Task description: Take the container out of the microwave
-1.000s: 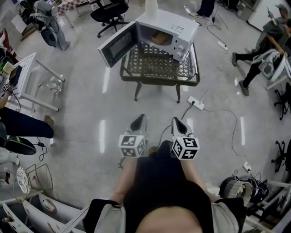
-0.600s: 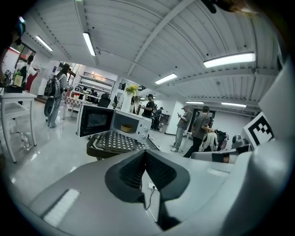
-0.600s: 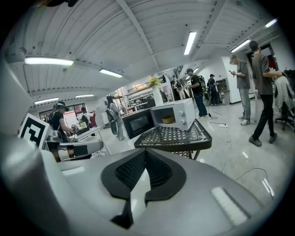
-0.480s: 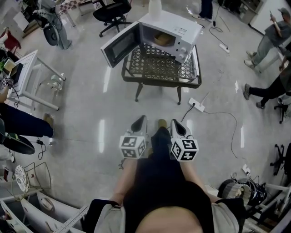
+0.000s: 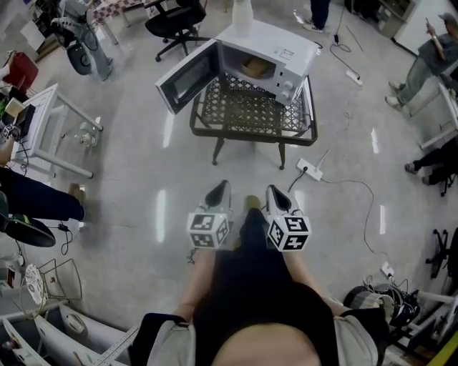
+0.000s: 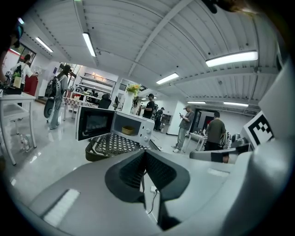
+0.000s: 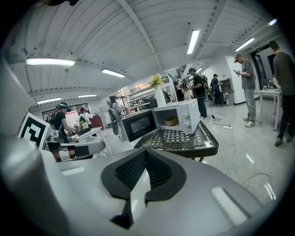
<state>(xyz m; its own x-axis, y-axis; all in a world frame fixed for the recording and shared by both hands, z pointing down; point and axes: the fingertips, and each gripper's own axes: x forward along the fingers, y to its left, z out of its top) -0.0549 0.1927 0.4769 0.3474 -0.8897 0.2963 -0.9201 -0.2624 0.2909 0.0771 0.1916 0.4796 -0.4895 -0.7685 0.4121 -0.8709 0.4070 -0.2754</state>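
Observation:
A white microwave [image 5: 266, 51] stands on a dark lattice table [image 5: 250, 113] at the far side, its door [image 5: 187, 75] swung open to the left. A tan container [image 5: 254, 67] sits inside the cavity; it also shows as a small bowl in the left gripper view [image 6: 127, 131] and the right gripper view [image 7: 171, 121]. My left gripper [image 5: 222, 185] and right gripper [image 5: 273, 190] are side by side over the floor, well short of the table. Both point at the microwave. Both are shut and hold nothing.
A white power strip [image 5: 309, 164] with a cable lies on the floor just before the table's right leg. A white frame table [image 5: 51, 121] stands at left, and an office chair [image 5: 172, 18] behind the microwave. People stand at the right edge [image 5: 422, 53].
Both grippers have edged forward toward the table as the person steps ahead, jaws unchanged. The people at the right have walked further off.

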